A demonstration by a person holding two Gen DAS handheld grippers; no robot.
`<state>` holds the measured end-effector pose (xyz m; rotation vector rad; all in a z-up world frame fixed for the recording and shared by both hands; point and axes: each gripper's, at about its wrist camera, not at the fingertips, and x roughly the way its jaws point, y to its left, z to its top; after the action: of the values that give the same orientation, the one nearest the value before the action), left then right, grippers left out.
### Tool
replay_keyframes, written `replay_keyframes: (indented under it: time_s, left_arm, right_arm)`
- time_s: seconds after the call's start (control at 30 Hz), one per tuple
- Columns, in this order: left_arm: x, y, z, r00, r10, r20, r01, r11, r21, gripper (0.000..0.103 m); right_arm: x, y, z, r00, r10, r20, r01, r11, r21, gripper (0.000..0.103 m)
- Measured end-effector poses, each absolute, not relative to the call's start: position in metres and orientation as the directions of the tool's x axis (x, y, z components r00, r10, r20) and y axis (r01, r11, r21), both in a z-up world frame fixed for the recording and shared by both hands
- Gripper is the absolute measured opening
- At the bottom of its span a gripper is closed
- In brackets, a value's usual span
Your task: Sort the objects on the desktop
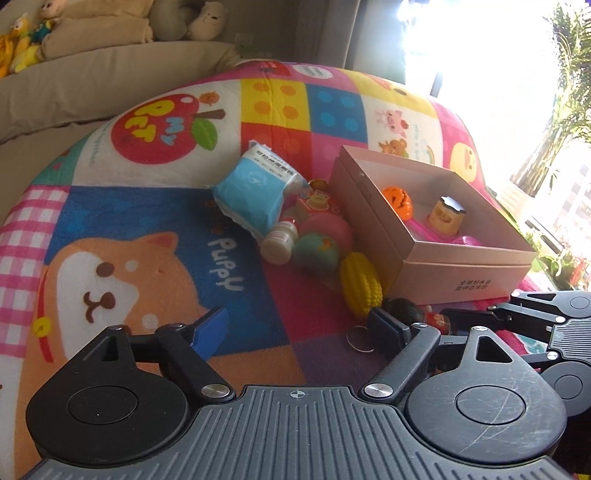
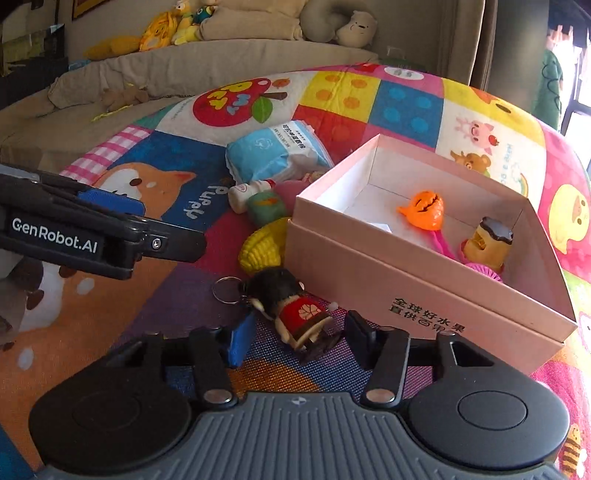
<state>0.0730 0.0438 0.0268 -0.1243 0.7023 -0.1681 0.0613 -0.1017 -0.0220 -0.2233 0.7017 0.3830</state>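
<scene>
A pink cardboard box (image 2: 369, 269) (image 1: 373, 218) stands open on the colourful mat, holding an orange toy (image 2: 424, 210), a yellow-brown jar toy (image 2: 487, 243) and something pink. My right gripper (image 2: 299, 332) is open, its fingers either side of a doll keychain (image 2: 291, 306) lying in front of the box. My left gripper (image 1: 299, 325) is open and empty above the mat; it shows at the left of the right wrist view (image 2: 110, 236). Left of the box lie a yellow corn toy (image 1: 360, 284), a green ball (image 1: 316, 251), a small bottle (image 1: 279, 240) and a blue tissue pack (image 1: 255, 192).
A pink ball (image 1: 328, 229) and a small figure toy (image 1: 317, 199) sit beside the box. A beige sofa with plush toys (image 2: 258, 22) lies behind the mat. Bright windows and plants (image 1: 565, 110) are to the right.
</scene>
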Motion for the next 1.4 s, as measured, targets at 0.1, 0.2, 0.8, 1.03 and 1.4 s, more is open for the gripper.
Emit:
replay_keyframes:
  time_s: [0.1,0.2,0.8,1.03,1.4]
  left_arm:
    - [0.077,0.034,0.022,0.742,-0.216,-0.635,0.133,0.975,-0.177,0.088]
    - [0.083,0.017,0.017,0.738,-0.233,-0.633,0.165,0.972,-0.166,0.086]
    - [0.075,-0.013,0.014,0.757,-0.136,-0.639,0.193,0.981,0.019,0.033]
    - [0.036,0.022,0.011,0.761,-0.064,-0.646,0.122,0.991,0.045,0.047]
    - [0.032,0.054,0.021,0.776,-0.078,-0.626,0.040,0.996,-0.074,0.091]
  right_arm:
    - [0.051,-0.117,-0.018,0.698,0.244,-0.673,-0.393,0.916,-0.076,0.038]
    - [0.039,-0.147,-0.019,0.706,0.186,-0.683,-0.332,0.939,-0.087,0.038]
    - [0.012,-0.219,-0.030,0.735,0.112,-0.668,-0.124,0.992,0.030,0.095]
    - [0.014,-0.216,-0.030,0.733,0.102,-0.673,-0.121,0.992,0.019,0.101]
    - [0.015,-0.213,-0.032,0.725,0.092,-0.683,-0.117,0.993,0.011,0.103]
